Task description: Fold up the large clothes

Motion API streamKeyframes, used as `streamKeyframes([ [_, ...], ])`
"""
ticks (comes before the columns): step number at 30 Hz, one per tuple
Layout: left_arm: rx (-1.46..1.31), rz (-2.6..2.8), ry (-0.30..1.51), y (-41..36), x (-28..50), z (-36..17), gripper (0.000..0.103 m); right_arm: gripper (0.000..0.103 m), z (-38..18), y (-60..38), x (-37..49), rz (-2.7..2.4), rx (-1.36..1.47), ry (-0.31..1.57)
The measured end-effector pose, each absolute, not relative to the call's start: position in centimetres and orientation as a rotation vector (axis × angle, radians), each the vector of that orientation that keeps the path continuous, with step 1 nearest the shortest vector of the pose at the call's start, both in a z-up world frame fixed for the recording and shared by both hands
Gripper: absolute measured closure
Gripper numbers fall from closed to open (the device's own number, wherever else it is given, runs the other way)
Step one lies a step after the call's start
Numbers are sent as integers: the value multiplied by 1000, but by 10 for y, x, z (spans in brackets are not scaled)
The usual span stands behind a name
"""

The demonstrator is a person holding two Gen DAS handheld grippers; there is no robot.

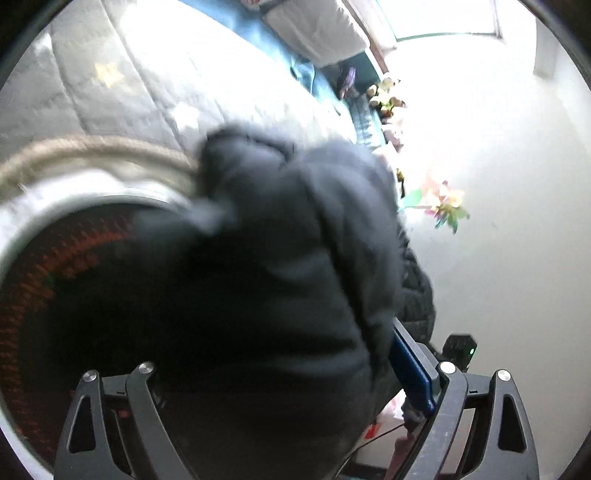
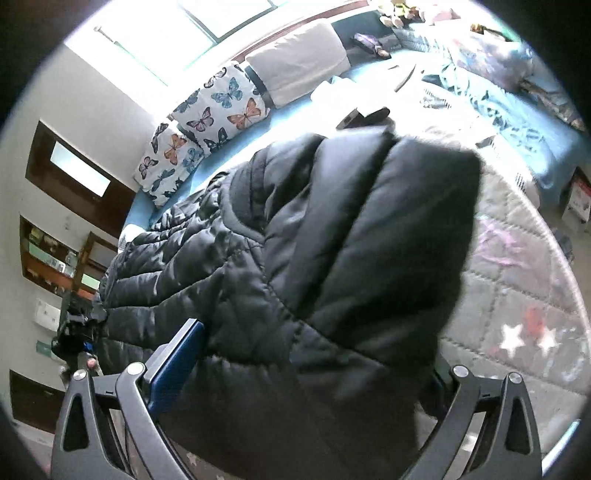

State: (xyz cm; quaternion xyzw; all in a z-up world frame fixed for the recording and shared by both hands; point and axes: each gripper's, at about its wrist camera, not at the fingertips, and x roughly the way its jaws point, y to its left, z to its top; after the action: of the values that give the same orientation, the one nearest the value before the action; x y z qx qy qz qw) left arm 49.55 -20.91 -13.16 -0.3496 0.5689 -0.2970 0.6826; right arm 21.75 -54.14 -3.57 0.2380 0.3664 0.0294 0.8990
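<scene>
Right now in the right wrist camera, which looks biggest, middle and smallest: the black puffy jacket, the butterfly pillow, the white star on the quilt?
1. Black puffy jacket, though nearest the camera.
2. Butterfly pillow.
3. White star.

Daylight enters through the window behind my bed; glare around it burns the wall and sheet to white in both views. The black jacket between me and that window reads dark, nearly detailless in my left view, its edges smeared by motion blur. Fisheye curvature bends everything toward a black circular border
</scene>
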Motion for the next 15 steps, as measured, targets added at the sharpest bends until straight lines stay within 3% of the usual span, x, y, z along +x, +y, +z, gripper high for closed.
streamKeyframes([
  [8,-673,-565,1075,-150,495,-58,5,0,15,-526,186,-78,258,643],
  [15,-522,-624,937,-185,484,18,5,0,24,-476,223,-49,83,619],
])
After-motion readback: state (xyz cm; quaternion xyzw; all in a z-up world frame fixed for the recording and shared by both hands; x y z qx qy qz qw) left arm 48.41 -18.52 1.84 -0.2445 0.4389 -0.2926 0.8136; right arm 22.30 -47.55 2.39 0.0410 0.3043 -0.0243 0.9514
